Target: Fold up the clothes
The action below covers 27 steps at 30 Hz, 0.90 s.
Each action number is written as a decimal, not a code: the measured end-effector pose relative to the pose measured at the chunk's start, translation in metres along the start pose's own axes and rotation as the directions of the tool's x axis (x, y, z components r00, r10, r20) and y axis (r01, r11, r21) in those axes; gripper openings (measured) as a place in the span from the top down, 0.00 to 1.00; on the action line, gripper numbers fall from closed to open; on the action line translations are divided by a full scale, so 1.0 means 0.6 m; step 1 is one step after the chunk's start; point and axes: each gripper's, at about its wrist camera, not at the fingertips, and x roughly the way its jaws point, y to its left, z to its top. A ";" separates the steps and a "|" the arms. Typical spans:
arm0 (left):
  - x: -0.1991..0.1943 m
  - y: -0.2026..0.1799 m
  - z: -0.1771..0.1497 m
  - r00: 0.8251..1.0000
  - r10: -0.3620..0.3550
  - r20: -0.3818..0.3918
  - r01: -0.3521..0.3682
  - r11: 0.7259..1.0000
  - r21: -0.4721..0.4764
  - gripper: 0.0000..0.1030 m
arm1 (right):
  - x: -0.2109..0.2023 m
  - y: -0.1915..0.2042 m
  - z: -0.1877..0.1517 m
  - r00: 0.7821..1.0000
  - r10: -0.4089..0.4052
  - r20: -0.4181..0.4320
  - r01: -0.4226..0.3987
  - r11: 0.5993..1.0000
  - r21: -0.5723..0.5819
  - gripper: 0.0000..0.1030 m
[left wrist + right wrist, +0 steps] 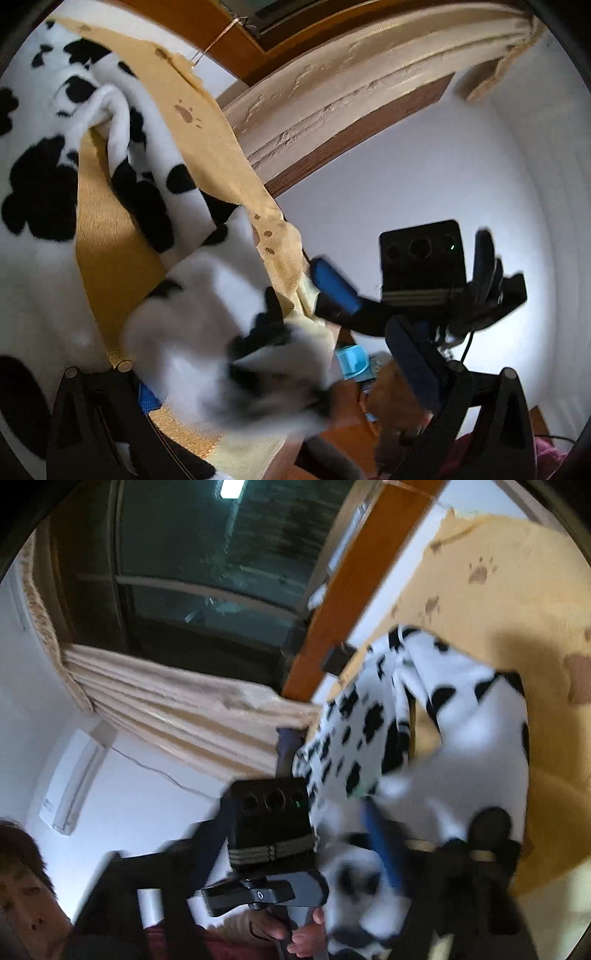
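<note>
Your left wrist view alone shows the right gripper (332, 295) at 3 o'clock, jaws spread beside the cow-print garment (147, 177). Only your right wrist view catches the dark window (207, 554) at 11 o'clock. Left gripper (373, 834): garment draped over it, pinch or not, can't tell.

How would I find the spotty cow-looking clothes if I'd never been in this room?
Look for the big yellow blanket with little brown paw prints, spread below the wooden window frame. Lying on it is a fluffy garment, white with large black blotches. Nothing else there is black and white; the blanket and the curtain are plain yellowish or beige.

No readable text, label, brand or number shows in either view. Any markings are too blurred.
</note>
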 end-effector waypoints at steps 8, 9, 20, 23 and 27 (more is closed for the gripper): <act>-0.004 0.006 0.003 1.000 0.019 -0.017 -0.020 0.999 -0.030 0.00 | -0.047 0.004 -0.005 0.965 -0.229 0.125 0.239 0.968 -0.078 0.23; -0.003 0.004 0.004 0.999 0.035 -0.022 -0.036 0.999 -0.031 0.03 | -0.051 -0.006 -0.008 0.961 -0.244 0.130 0.253 0.965 -0.062 0.23; -0.073 -0.091 0.101 0.993 0.108 0.048 -0.115 0.980 0.162 0.90 | -0.078 -0.040 -0.018 0.922 -0.328 0.206 0.340 0.940 -0.023 0.23; -0.145 -0.137 0.162 0.977 0.137 0.165 -0.176 0.952 0.250 0.90 | -0.068 -0.023 -0.013 0.905 -0.367 0.213 0.391 0.917 -0.083 0.23; -0.271 -0.176 0.246 0.919 0.208 0.335 -0.314 0.899 0.304 0.90 | -0.035 -0.007 -0.009 0.888 -0.412 0.204 0.445 0.881 -0.160 0.23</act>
